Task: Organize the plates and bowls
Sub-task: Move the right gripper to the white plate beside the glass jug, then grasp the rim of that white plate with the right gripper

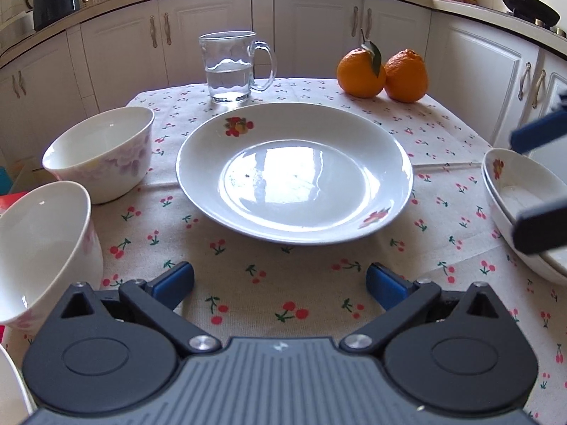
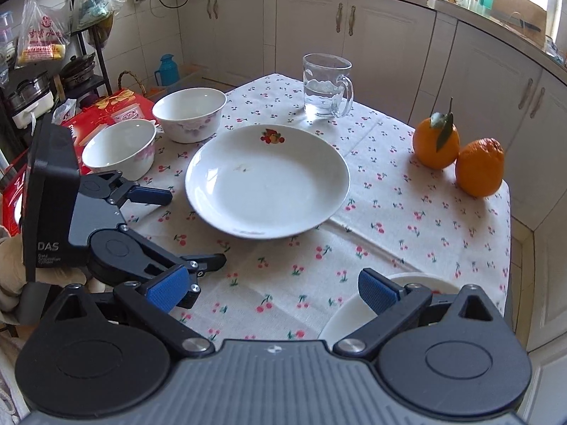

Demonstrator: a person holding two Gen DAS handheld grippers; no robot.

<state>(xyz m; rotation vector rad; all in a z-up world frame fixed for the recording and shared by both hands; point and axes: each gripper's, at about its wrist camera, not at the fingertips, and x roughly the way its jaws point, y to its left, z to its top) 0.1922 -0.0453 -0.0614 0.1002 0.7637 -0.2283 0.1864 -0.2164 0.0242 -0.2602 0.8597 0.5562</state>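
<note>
A large white plate (image 1: pixel 294 177) with fruit prints sits mid-table; it also shows in the right wrist view (image 2: pixel 267 180). Two white bowls with pink flowers stand left of it: a far bowl (image 1: pixel 102 152) (image 2: pixel 189 113) and a near bowl (image 1: pixel 42 248) (image 2: pixel 120 148). Stacked white dishes (image 1: pixel 521 205) lie at the right edge and show under my right gripper (image 2: pixel 354 315). My left gripper (image 1: pixel 280 281) is open and empty in front of the plate, seen too in the right wrist view (image 2: pixel 177 226). My right gripper (image 2: pixel 273 288) is open and empty above the stacked dishes.
A glass mug (image 1: pixel 232 67) with water stands behind the plate. Two oranges (image 1: pixel 381 74) sit at the back right. The table has a cherry-print cloth (image 1: pixel 283 294). A red box (image 2: pixel 106 113) lies beyond the table's left edge. Kitchen cabinets surround the table.
</note>
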